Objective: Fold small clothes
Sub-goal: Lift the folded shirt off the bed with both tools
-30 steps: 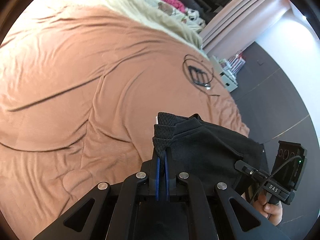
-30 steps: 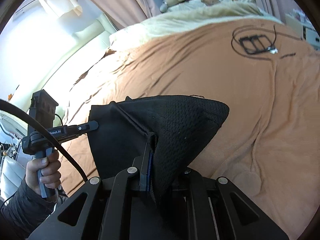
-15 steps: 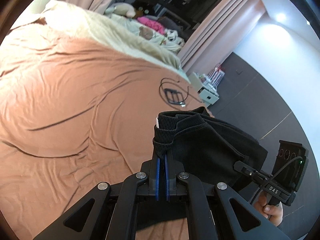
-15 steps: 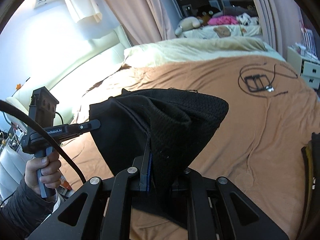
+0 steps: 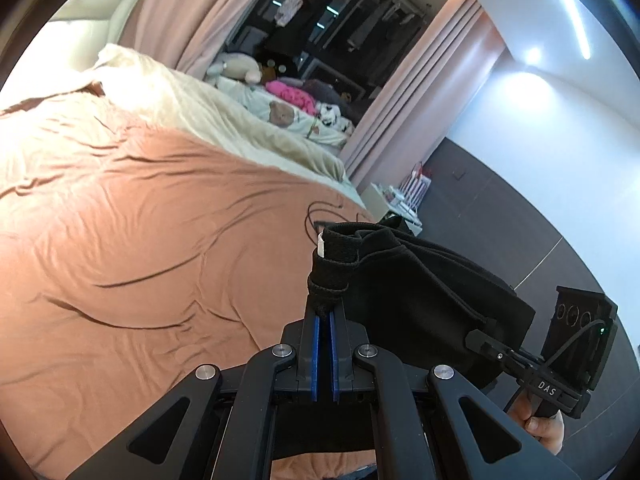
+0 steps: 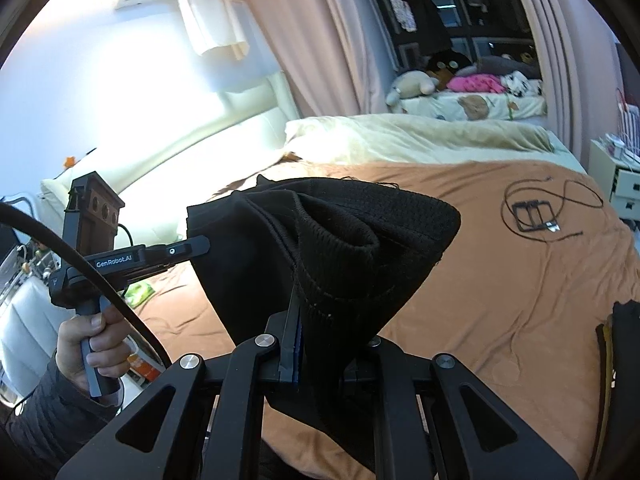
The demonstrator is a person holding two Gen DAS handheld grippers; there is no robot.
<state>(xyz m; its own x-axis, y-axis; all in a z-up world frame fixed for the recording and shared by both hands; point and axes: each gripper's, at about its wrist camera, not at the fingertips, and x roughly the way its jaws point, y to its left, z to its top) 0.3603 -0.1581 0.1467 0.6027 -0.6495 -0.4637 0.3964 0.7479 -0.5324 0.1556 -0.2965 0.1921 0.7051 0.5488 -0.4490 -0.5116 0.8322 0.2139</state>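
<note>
Left wrist view: left gripper [image 5: 325, 312], fingers [image 5: 314, 344] together and clamped on a bunched corner of the black garment [image 5: 416, 300], hem and a white tag just past the tips. Garment in the air, stretched off to the right of the fingers toward the right gripper [image 5: 486, 346], also pinching it; a hand [image 5: 544, 428] on that handle. Brown bedspread [image 5: 140, 248] below and to the left of the fingers, wide and wrinkled, bare apart from a dark cable loop [image 5: 316, 216] just beyond the tips. Bed edge and dark floor to the right of the garment.

Right wrist view: right gripper [image 6: 298, 332], fingers [image 6: 289, 340] shut on a fold of the same black knit cloth, draped over and around the tips and hiding the right-hand finger. Left gripper [image 6: 196, 246] off to the left, clamped on the far corner; the other hand [image 6: 92, 340] gripping its handle. Cable and small frame [image 6: 536, 220] well to the right of the fingers on the bedspread; another dark item [image 6: 624, 344] at the far right margin.

Likely step: garment lifted by two corners, held up slack ahead of laying flat. Next move, by judgement: draw the corners apart to take out the sag, then lower onto the open bedspread ahead of the fingers, clear of the cable and away from the bed edge.
</note>
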